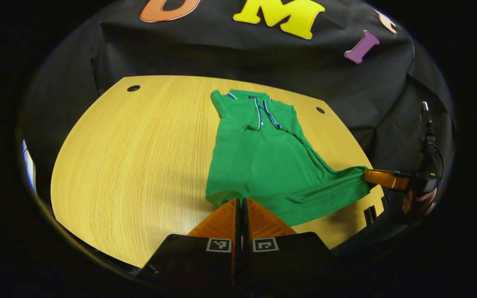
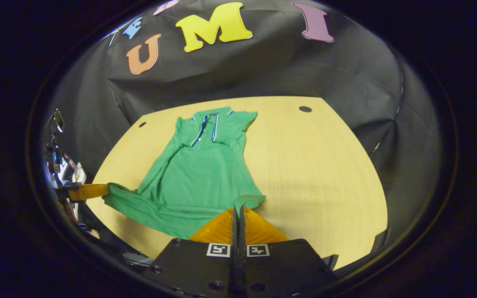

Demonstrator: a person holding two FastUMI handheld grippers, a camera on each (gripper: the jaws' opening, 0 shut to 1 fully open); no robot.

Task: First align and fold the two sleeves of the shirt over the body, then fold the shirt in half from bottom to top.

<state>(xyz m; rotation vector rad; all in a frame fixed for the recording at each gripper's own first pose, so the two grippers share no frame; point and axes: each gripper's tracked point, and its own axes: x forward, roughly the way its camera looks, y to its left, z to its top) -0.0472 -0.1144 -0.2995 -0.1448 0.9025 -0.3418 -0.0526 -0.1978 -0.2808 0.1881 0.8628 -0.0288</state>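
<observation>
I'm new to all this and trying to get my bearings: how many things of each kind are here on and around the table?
Green shirt: 1
Wooden table: 1
Holes in the table top: 2
Grippers, left gripper and right gripper, each pinching the shirt's bottom hem: 2
Total: 6

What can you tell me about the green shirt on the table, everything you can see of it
The shirt is a green polo in soft knit-looking cloth, with a collar and a button placket trimmed in blue and white. It lies flat on the wooden table, collar at the far side, hem near the grippers. Both sleeves look already folded over the body. The left gripper and the right gripper each pinch a bottom corner of the hem, and the hem edge between them is stretched and slightly wrinkled.
</observation>
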